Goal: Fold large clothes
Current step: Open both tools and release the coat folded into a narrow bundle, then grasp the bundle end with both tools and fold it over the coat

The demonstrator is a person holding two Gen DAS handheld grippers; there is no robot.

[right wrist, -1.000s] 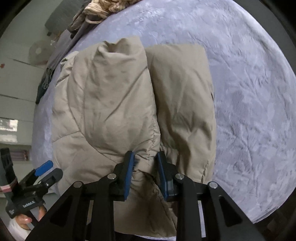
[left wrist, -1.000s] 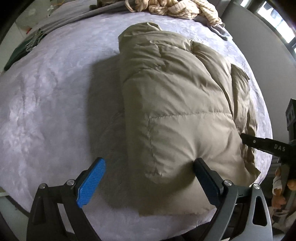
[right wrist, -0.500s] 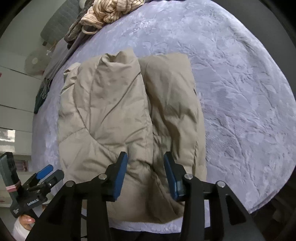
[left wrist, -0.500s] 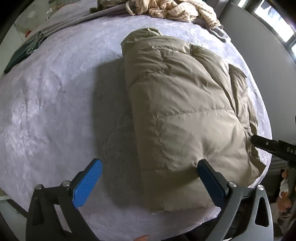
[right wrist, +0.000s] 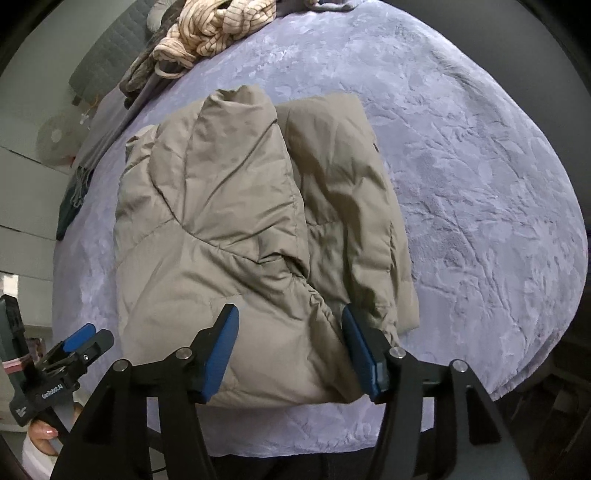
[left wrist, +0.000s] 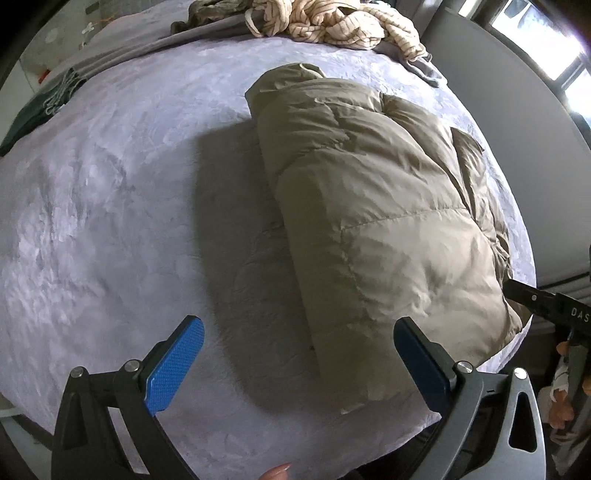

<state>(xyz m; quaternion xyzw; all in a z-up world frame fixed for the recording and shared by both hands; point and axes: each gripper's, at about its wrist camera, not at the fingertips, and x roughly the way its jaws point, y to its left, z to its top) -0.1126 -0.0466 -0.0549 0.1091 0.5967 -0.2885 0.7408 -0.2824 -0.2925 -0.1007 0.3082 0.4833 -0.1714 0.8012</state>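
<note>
A folded khaki puffer jacket [left wrist: 388, 221] lies on the lilac bedspread [left wrist: 110, 206], near the bed's front edge. My left gripper [left wrist: 299, 354] hovers open and wide over the jacket's near left corner, its blue pads [left wrist: 173, 369] clear of the cloth. In the right wrist view the jacket [right wrist: 221, 221] shows one sleeve folded across its top. My right gripper [right wrist: 291, 347] stands above the near hem with its jaws opening; the cloth lies below between them, and the pads do not press it. Each gripper shows in the other's view: right gripper [left wrist: 546, 306], left gripper [right wrist: 74, 350].
A heap of cream striped cloth [left wrist: 332, 26] and grey garments [right wrist: 147, 85] lie at the far end of the bed. A dark green fringed cloth [left wrist: 33, 110] hangs at the far left edge. The bed's front edge runs just below both grippers. A hand [right wrist: 44, 435] holds the left gripper.
The right gripper's jaws let go of the pinched fold at the jacket's hem, spread apart and drew back. The left gripper slid back and left, off the jacket's corner. The jacket stayed put.
</note>
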